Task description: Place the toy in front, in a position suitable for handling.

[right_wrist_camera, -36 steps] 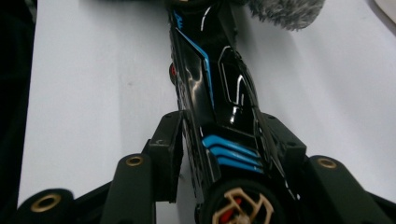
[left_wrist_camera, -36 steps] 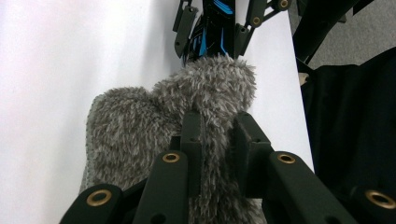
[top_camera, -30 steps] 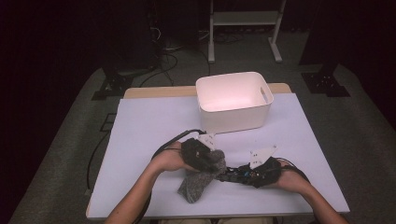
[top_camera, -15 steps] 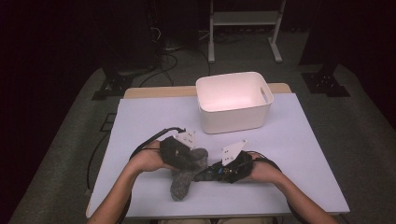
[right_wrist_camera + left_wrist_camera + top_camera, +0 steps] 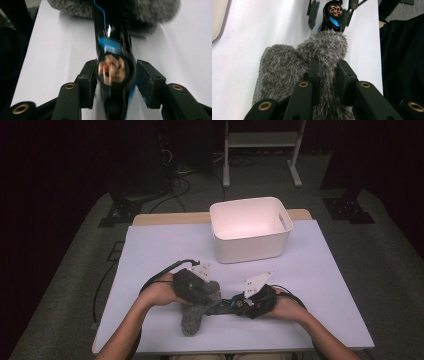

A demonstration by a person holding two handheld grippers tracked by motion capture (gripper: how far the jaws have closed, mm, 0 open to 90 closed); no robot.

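The left gripper (image 5: 212, 292) is clamped on a fold of a grey fuzzy sock (image 5: 196, 312); in the left gripper view its two black jaws pinch a ridge of the fur (image 5: 312, 67) between them. The sock lies on the white table (image 5: 150, 255) at the near edge, left of centre, its free end trailing toward the person.

The right gripper (image 5: 227, 306) points left at the sock. Between its jaws sits a black device with blue stripes and an orange emblem (image 5: 112, 67), whose far end runs into the sock's opening (image 5: 150, 15). These jaws have just been opening: the right pad stands clear of the device, while the left one is at its side, contact unclear in the blur.

A white plastic bin (image 5: 250, 227) stands farther back, right of centre, well apart from both grippers.
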